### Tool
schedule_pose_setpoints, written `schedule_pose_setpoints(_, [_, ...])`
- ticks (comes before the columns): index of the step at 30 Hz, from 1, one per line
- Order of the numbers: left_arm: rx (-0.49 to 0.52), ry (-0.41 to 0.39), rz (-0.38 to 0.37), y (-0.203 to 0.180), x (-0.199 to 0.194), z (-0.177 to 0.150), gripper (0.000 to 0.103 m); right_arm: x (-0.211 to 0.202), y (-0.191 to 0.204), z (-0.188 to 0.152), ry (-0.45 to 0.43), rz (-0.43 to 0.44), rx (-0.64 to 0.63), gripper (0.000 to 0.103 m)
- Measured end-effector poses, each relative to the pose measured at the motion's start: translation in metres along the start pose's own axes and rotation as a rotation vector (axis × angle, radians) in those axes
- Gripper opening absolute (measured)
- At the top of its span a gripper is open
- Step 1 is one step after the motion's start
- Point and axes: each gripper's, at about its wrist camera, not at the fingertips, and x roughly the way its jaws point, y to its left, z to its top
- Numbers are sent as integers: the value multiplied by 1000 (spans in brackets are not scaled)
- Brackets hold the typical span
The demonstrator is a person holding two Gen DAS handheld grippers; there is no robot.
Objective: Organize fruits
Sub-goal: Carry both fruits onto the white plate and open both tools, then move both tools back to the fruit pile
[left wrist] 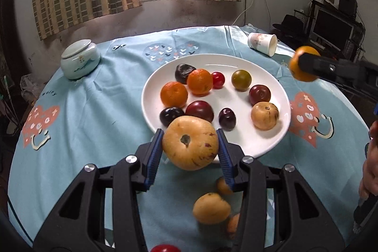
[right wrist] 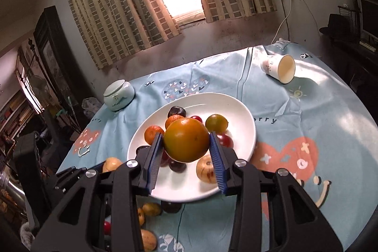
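Observation:
My left gripper (left wrist: pixel 189 136) is shut on a big tan-yellow round fruit (left wrist: pixel 189 148), held just above the near rim of the white plate (left wrist: pixel 236 60). The plate holds two oranges (left wrist: pixel 174 94), several dark plums, a small red fruit, a greenish one and a yellow one (left wrist: pixel 264 115). At the right of this view my right gripper (left wrist: pixel 302 66) carries an orange fruit (left wrist: pixel 293 67) in the air. In the right wrist view the right gripper (right wrist: pixel 186 135) is shut on that green-orange mandarin (right wrist: pixel 186 143) over the plate (right wrist: pixel 236 103).
Loose yellow fruits (left wrist: pixel 211 208) and a red one (left wrist: pixel 165 248) lie on the blue cloth near me. A lidded pale-green jar (left wrist: pixel 80 58) stands at the back left. A paper cup (left wrist: pixel 262 43) lies on its side at the back right. A hand (left wrist: pixel 369 169) shows at the right edge.

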Motion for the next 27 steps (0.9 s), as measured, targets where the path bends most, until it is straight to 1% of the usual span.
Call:
schedule_pose_setpoints(3, [13, 27, -21, -10, 19, 2, 45, 30, -1, 0, 22, 10, 20, 40])
schedule_pose_setpoints(5, [27, 41, -16, -13, 29, 1, 45, 51, 2, -2, 68, 6, 5, 40])
schedule_pose_setpoints(8, [20, 58, -16, -8, 38, 1, 45, 75, 2, -5, 111, -10, -13, 40])
schedule_pose_setpoints(10, [2, 75, -25, -3, 43, 2, 46, 86, 2, -7, 134, -17, -29, 40])
schedule_pose_setpoints(12, [-18, 82, -48, 1, 46, 3, 46, 91, 1, -7, 139, -26, -40, 40])
schedule_pose_setpoints(15, [-29, 95, -57, 2, 49, 3, 46, 96, 1, -10, 154, -27, -40, 41])
schedule_pose_setpoints(17, [-33, 92, -71, 3, 48, 3, 56, 100, 0, -11, 174, -45, -42, 43])
schedule_pose_setpoints(18, [-29, 81, -63, 2, 46, 3, 67, 100, 0, -11, 180, -42, -47, 52])
schedule_pose_setpoints(19, [-23, 70, -48, 1, 43, 3, 78, 96, 1, -11, 169, -24, -45, 61])
schedule_pose_setpoints(20, [-20, 59, -37, 0, 41, 4, 80, 91, 3, -9, 150, -32, -41, 75])
schedule_pose_setpoints(21, [-17, 54, -31, 1, 38, 4, 82, 85, 5, -7, 128, -52, -43, 81])
schedule_pose_setpoints(23, [-16, 44, -19, 4, 32, 5, 82, 62, 7, 2, 49, -53, -43, 81])
schedule_pose_setpoints(24, [-22, 32, -9, 8, 26, 5, 82, 44, 9, 9, -4, -43, -23, 81])
schedule_pose_setpoints(26, [-43, 8, 6, 20, 11, 3, 82, -1, 17, 22, -119, 35, -2, 82])
schedule_pose_setpoints(27, [-55, -2, 20, 27, 4, 1, 83, -19, 24, 27, -161, 64, -18, 92])
